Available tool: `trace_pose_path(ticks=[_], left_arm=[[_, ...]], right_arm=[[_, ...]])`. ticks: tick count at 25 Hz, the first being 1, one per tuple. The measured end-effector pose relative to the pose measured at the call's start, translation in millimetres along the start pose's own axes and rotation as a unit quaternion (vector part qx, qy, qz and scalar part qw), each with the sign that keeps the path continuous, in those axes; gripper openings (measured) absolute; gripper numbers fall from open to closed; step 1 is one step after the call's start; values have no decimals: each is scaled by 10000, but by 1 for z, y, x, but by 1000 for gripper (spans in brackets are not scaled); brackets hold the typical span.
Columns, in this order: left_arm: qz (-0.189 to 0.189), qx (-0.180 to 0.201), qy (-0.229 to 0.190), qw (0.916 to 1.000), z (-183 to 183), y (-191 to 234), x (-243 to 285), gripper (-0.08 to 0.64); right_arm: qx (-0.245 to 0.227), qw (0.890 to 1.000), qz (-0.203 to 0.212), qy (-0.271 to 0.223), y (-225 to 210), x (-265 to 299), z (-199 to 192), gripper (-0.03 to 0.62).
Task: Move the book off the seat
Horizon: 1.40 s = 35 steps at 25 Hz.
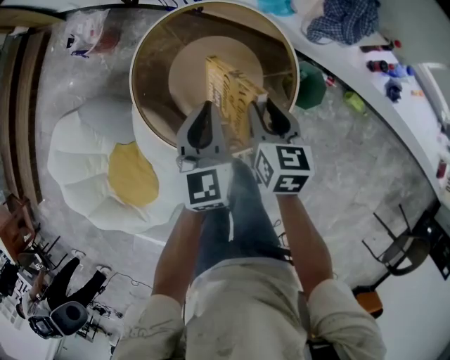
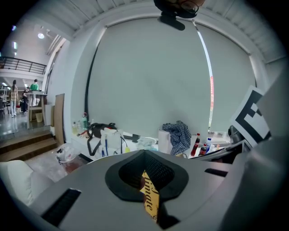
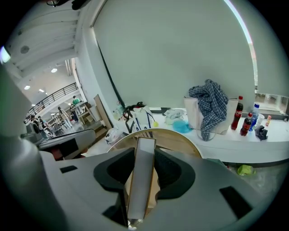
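Note:
A yellow book (image 1: 228, 91) stands on edge, tilted, over the pale round seat (image 1: 190, 67) of a tub-shaped wooden chair (image 1: 151, 42). Both grippers grip its near end. My left gripper (image 1: 204, 116) is shut on the book's left side, where the printed yellow cover (image 2: 151, 198) shows between its jaws. My right gripper (image 1: 271, 116) is shut on the right side. In the right gripper view the book's pale page edge (image 3: 140, 189) runs up between that gripper's (image 3: 143, 155) jaws. Whether the book's far end touches the seat is hidden.
A white flower-shaped cushion (image 1: 77, 162) with a yellow centre (image 1: 130, 172) lies on the floor left of the chair. A white counter (image 1: 365, 77) at the upper right carries bottles and a checked cloth (image 1: 344, 17). A green object (image 1: 309, 84) sits by the chair. A black chair (image 1: 401, 246) stands at the right.

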<state>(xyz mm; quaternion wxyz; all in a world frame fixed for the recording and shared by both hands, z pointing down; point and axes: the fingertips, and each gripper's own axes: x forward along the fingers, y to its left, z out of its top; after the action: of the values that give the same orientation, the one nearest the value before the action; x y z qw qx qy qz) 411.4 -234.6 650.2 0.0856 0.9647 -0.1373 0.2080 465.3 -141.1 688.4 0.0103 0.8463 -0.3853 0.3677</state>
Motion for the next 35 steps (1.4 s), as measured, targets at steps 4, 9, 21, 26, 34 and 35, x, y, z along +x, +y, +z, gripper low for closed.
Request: trace_pose_path(ticks=[4, 9, 21, 26, 34, 35], left_arm=[[-226, 56, 15, 9997, -4, -25, 17, 2], [-498, 119, 64, 9987, -14, -49, 34, 2], [-676, 193, 368, 9968, -51, -60, 78, 2], [-600, 200, 370, 9973, -58, -49, 86, 2], [-521, 226, 351, 9978, -56, -41, 80, 2], [-511, 231, 349, 9978, -55, -40, 79, 2]], right_arm=[[131, 9996, -223, 80, -36, 5, -9, 140], [574, 9978, -335, 43, -70, 15, -15, 150], [115, 9917, -844, 965, -100, 70, -76, 34], [202, 9899, -939, 1044, -101, 76, -90, 23], [150, 9889, -998, 1088, -102, 76, -91, 5], [147, 9888, -1003, 1097, -101, 75, -91, 5]])
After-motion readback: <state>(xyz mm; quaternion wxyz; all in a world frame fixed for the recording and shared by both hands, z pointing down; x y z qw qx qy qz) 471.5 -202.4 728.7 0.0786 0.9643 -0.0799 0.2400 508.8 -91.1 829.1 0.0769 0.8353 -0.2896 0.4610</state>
